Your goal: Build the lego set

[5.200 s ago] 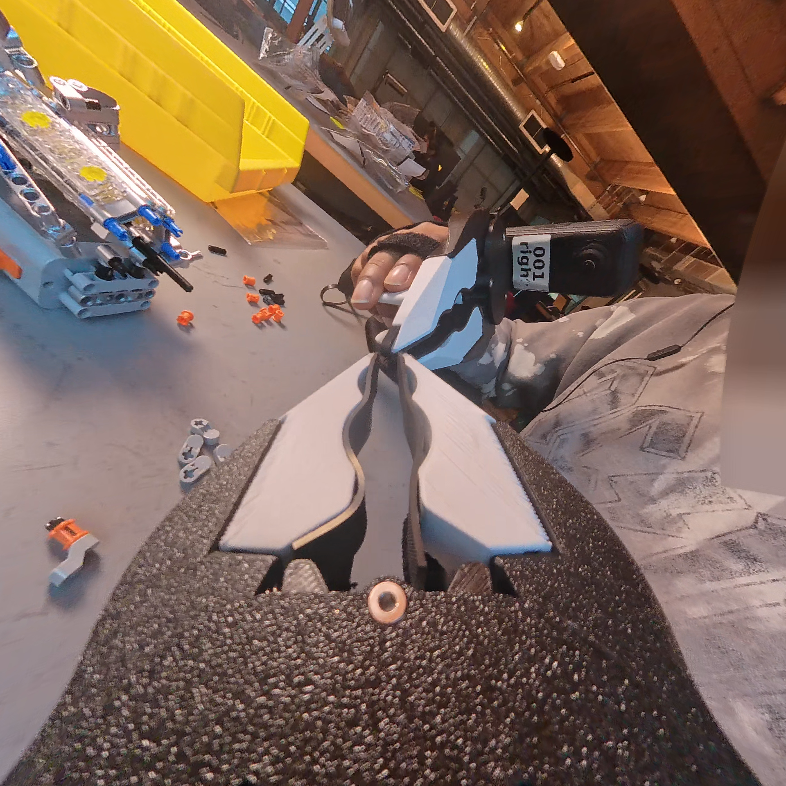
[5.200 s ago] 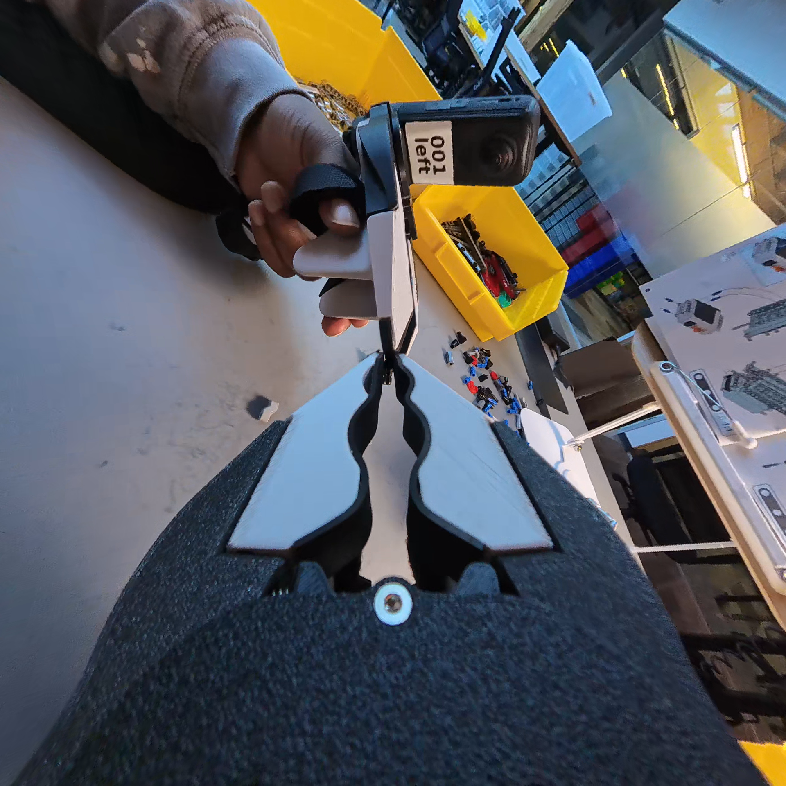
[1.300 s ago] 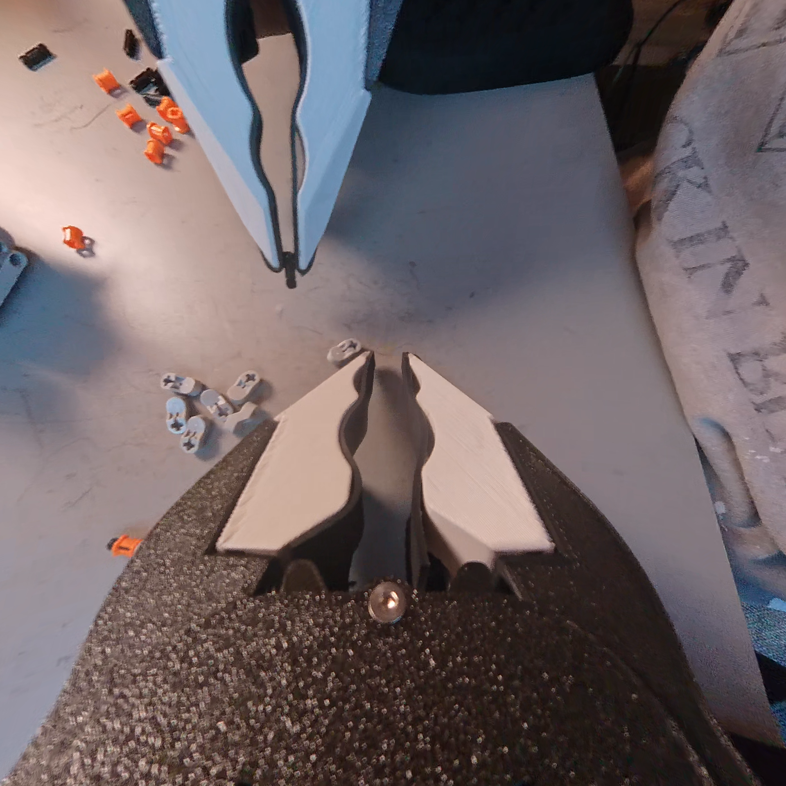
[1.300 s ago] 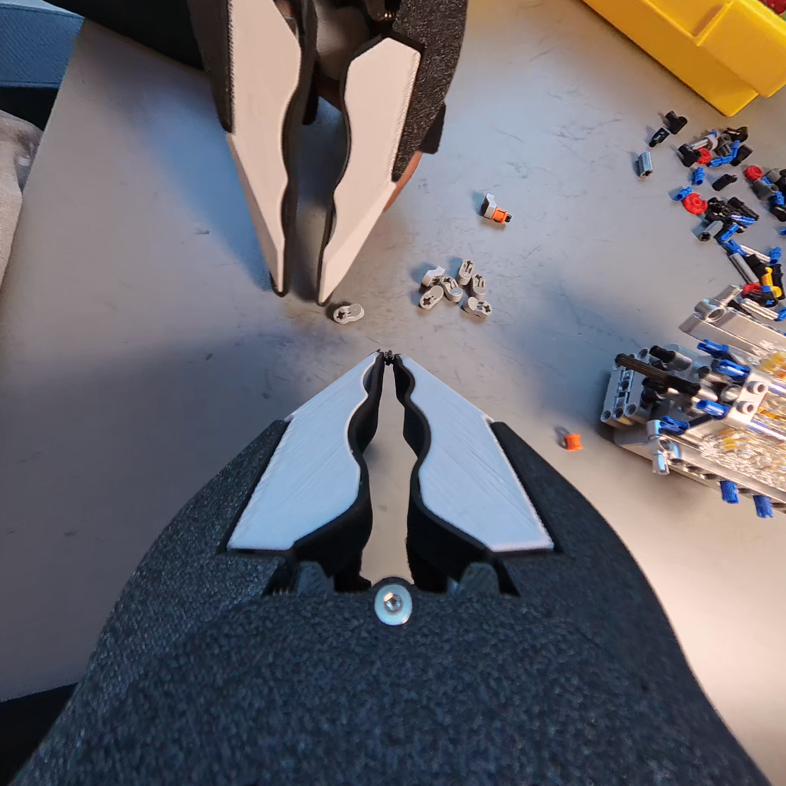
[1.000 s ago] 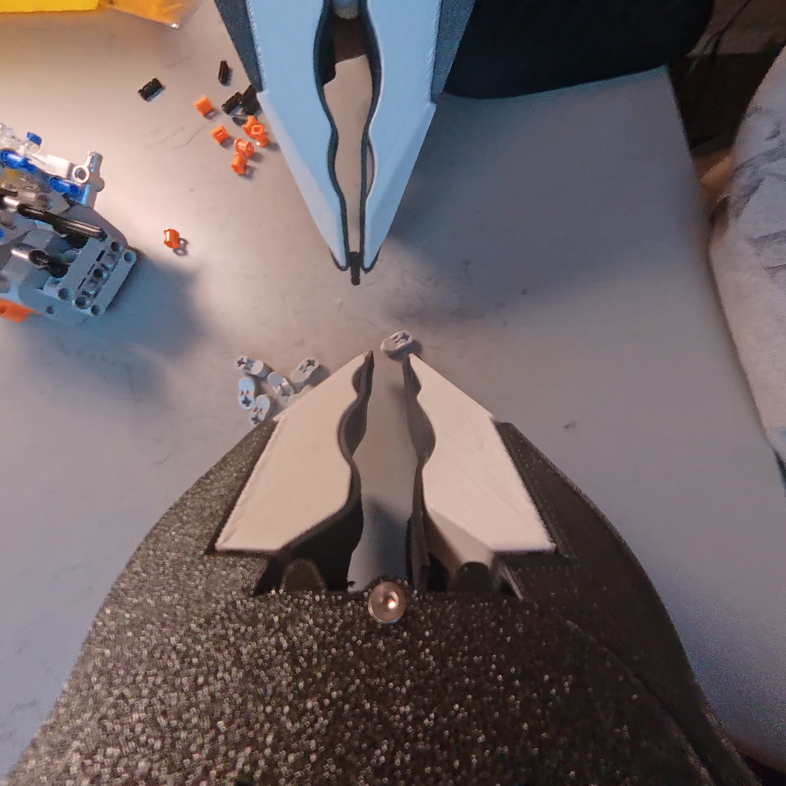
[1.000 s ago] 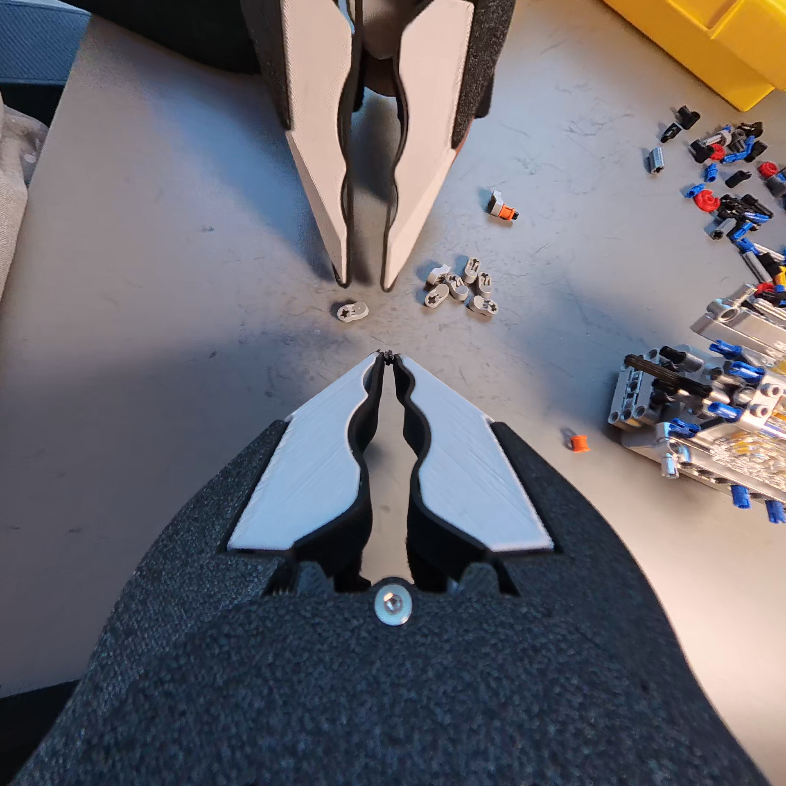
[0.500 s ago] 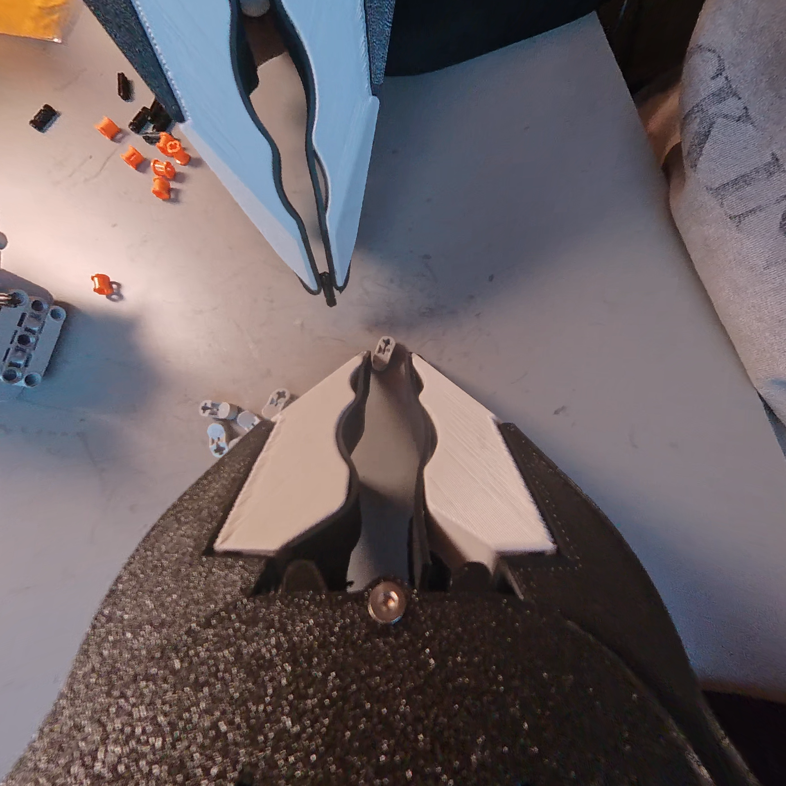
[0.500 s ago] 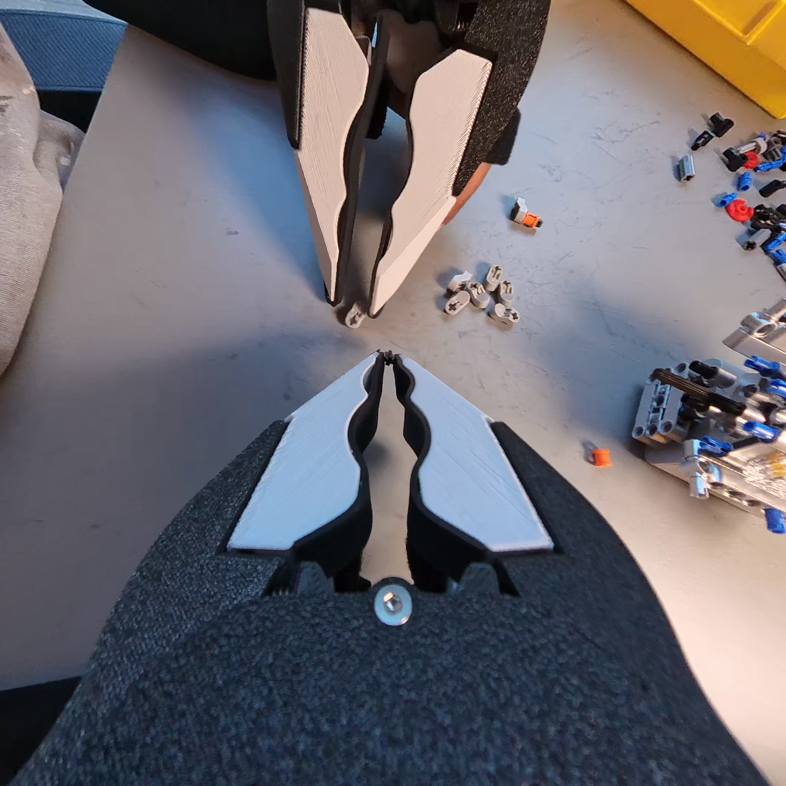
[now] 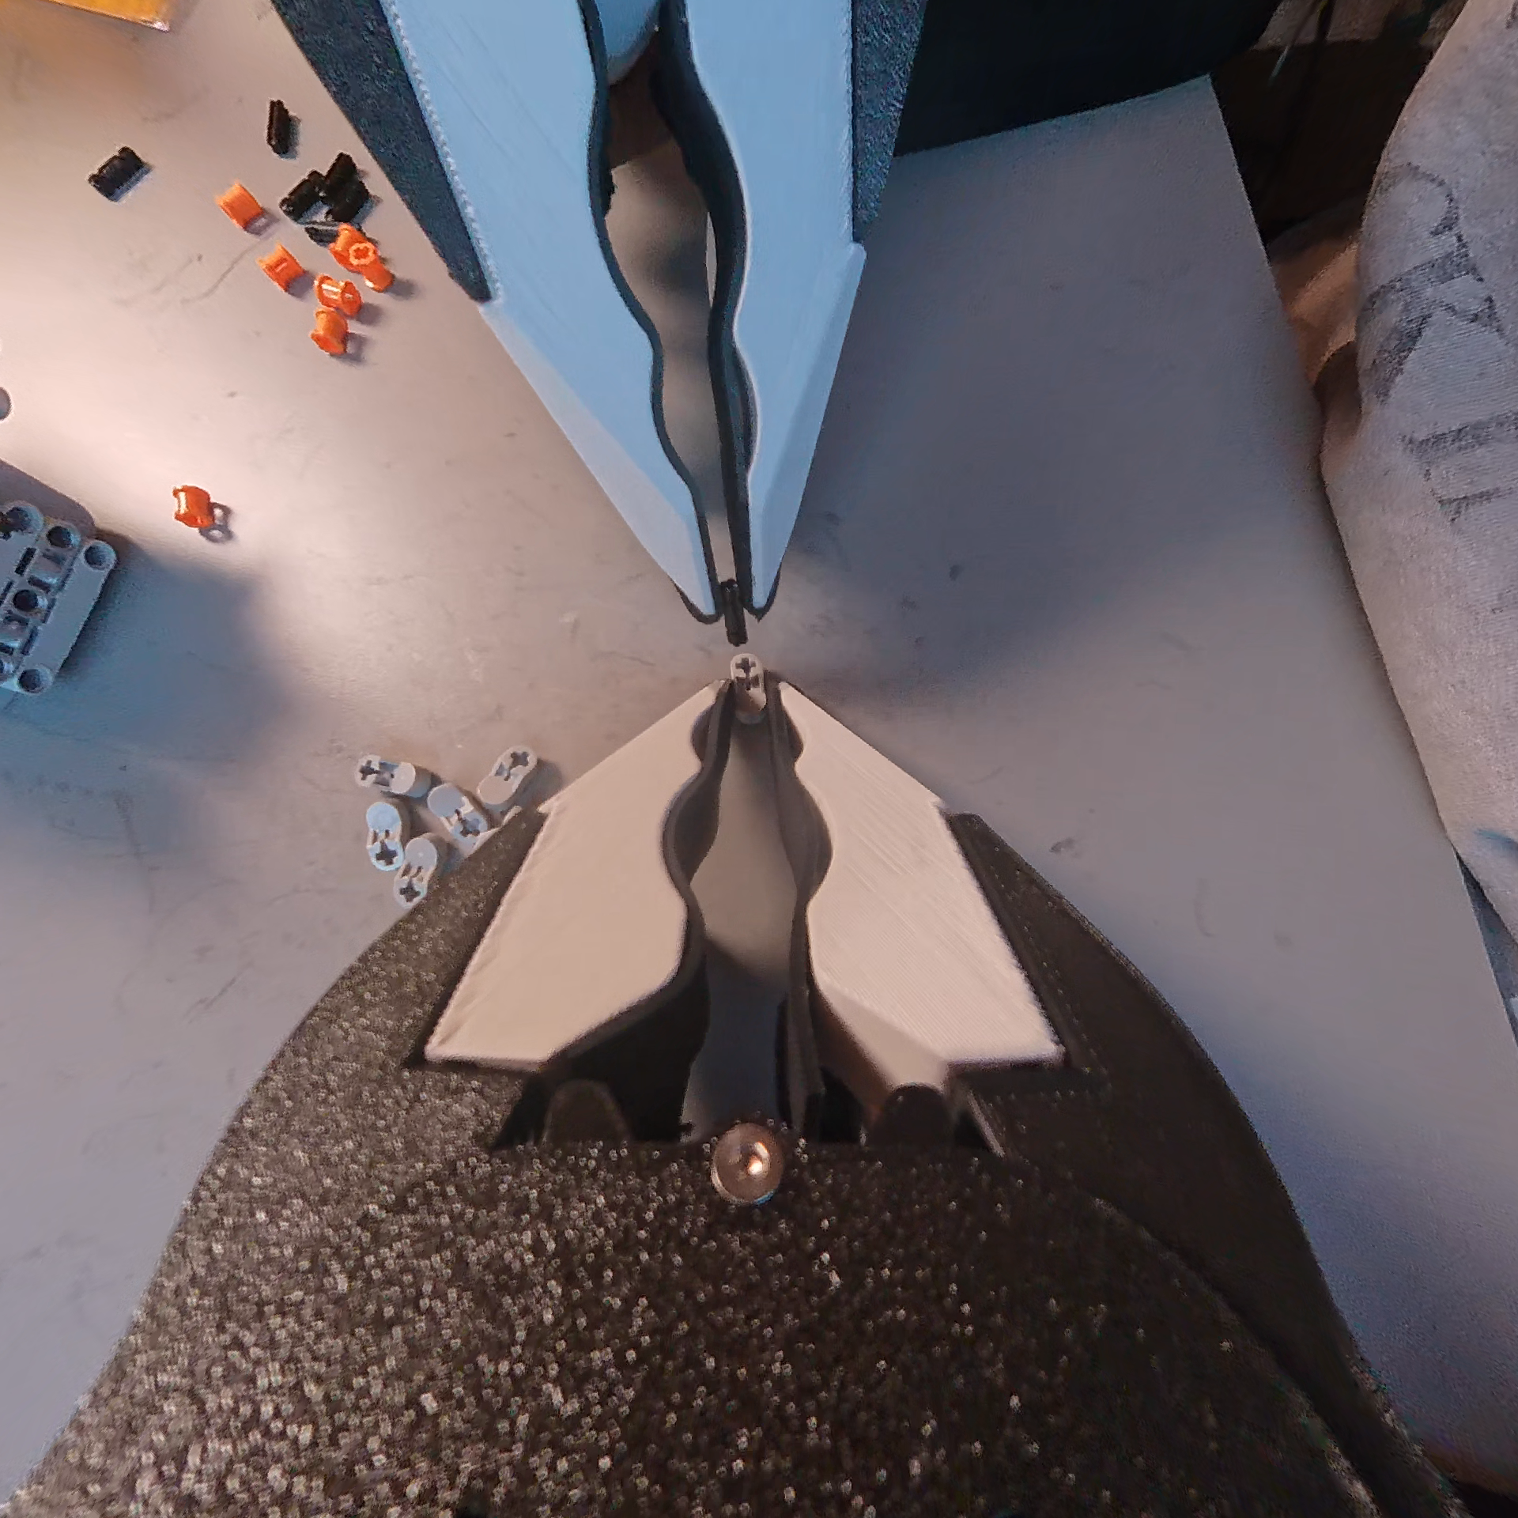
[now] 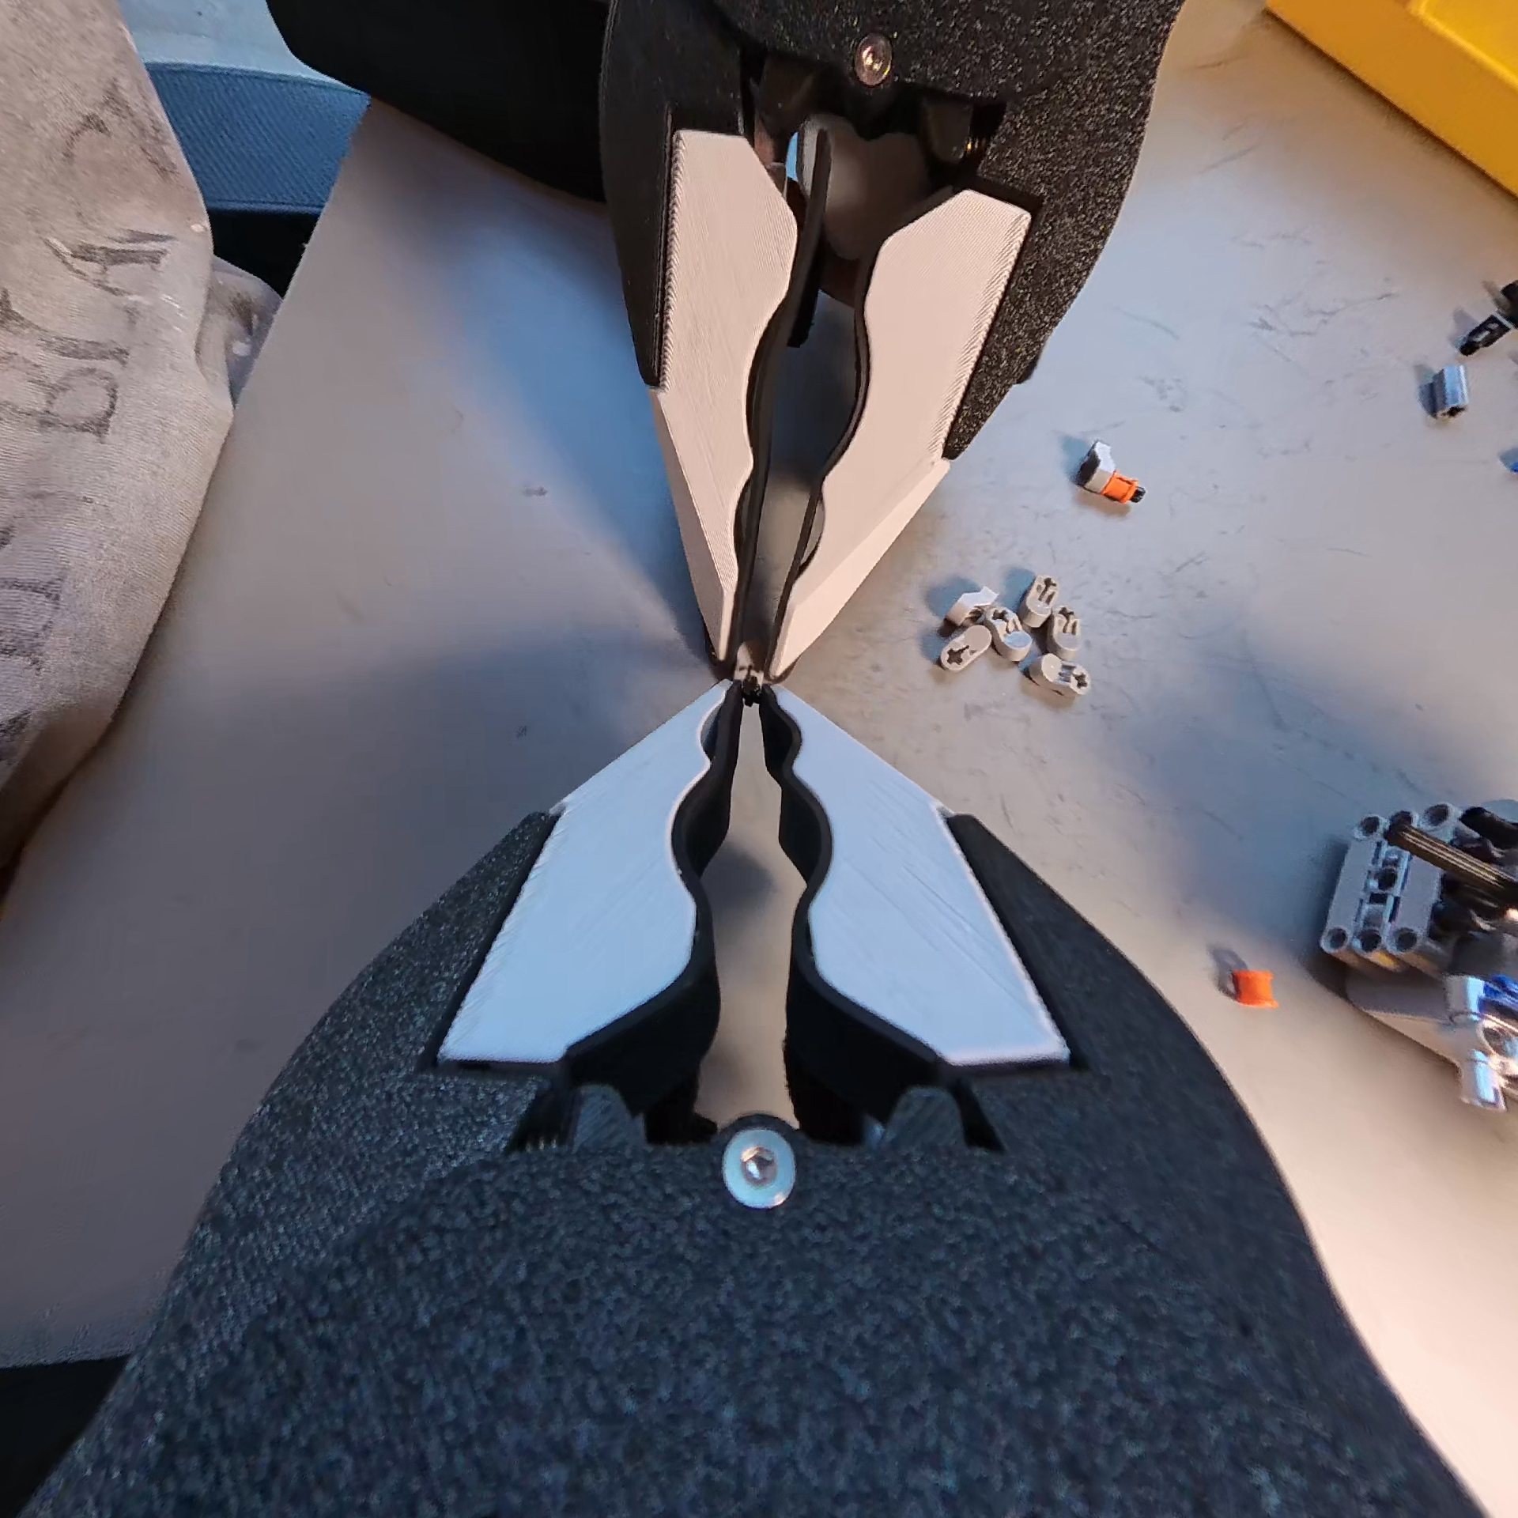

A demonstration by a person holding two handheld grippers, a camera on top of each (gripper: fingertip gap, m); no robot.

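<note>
left gripper point(image 9: 749, 686) clenched on a small grey cross-hole connector point(image 9: 747, 675) at its fingertips, above the grey table point(image 9: 1027, 509) | right gripper point(image 10: 749, 698) clamped on a thin black pin point(image 9: 733, 612), tip just short of the connector | handling — light, rigid, slick plastic; likely best pinched across flat sides

Grey brick assembly point(image 9: 45, 587) cut off by left edge; in right wrist view, blurred and cut at right edge. Yellow bin point(image 10: 1413, 74) only a corner. Left claw point(image 9: 749, 694) hides lower half of grey connector point(image 9: 747, 675).
</note>
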